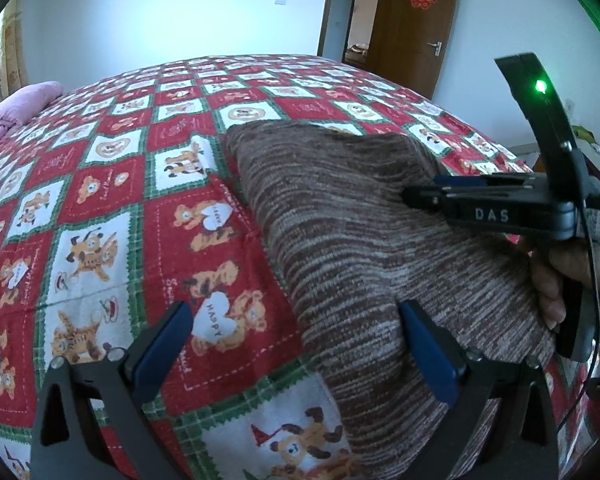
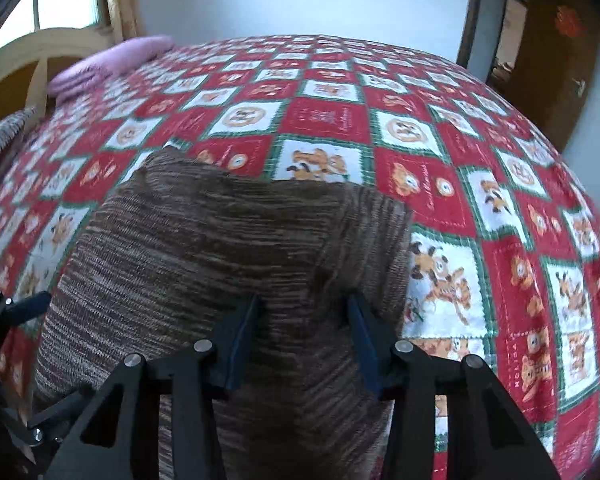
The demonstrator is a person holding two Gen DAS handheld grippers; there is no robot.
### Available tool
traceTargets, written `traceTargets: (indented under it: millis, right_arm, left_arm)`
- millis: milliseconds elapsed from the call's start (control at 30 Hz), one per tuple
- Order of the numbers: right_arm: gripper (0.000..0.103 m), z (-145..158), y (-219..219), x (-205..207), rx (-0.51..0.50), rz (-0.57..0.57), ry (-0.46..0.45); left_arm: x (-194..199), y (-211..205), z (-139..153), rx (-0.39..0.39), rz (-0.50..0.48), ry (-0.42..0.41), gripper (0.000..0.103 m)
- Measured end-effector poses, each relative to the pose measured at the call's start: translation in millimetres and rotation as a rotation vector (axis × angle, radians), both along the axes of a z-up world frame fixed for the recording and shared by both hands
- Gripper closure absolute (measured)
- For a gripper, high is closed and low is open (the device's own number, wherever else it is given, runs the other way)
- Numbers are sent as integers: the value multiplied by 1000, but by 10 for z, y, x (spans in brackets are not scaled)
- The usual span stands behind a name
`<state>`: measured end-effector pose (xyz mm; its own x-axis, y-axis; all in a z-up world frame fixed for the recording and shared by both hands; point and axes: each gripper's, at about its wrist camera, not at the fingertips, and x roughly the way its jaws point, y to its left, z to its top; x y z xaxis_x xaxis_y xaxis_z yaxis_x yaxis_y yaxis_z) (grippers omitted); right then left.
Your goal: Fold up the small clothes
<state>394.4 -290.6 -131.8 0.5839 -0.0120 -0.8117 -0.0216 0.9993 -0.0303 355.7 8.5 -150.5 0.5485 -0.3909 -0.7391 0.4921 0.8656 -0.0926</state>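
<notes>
A brown striped knit garment (image 1: pixel 364 240) lies folded on the red, white and green patterned bedspread (image 1: pixel 112 200). My left gripper (image 1: pixel 296 316) is open over the garment's left edge, one finger above the bedspread and one above the knit. My right gripper (image 1: pixel 408 196) reaches in from the right over the garment's right side. In the right wrist view the garment (image 2: pixel 228 240) fills the lower middle and my right gripper (image 2: pixel 302 312) is open just above it, holding nothing. The left gripper's fingertips (image 2: pixel 28 308) show at the left edge.
A folded pink quilt (image 2: pixel 112 60) lies at the bed's far left by a wooden headboard (image 2: pixel 32 52). A brown door (image 1: pixel 416 20) stands open beyond the bed's far right corner. Bare bedspread (image 2: pixel 480 160) stretches behind and right of the garment.
</notes>
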Motion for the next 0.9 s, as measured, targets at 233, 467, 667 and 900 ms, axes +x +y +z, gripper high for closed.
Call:
traceTargets:
  millis: [233,467,667,900]
  right_arm:
    - [57,-30,-131,-151,51,-27,-41]
    - [56,-91,-325,-259,168,-52,-72]
    - [55,-139,-507,-252,309,-54,-71]
    - [50,8,-522,-364,312,-25,-95]
  left_arm:
    - [-131,-73,44,26,-50,-42,0]
    - [-73,-88,-1,28,-66,-4,0]
    - [1,31,-66,-45,-15,104,0]
    - [-72,4,-79,-3,20,88,0]
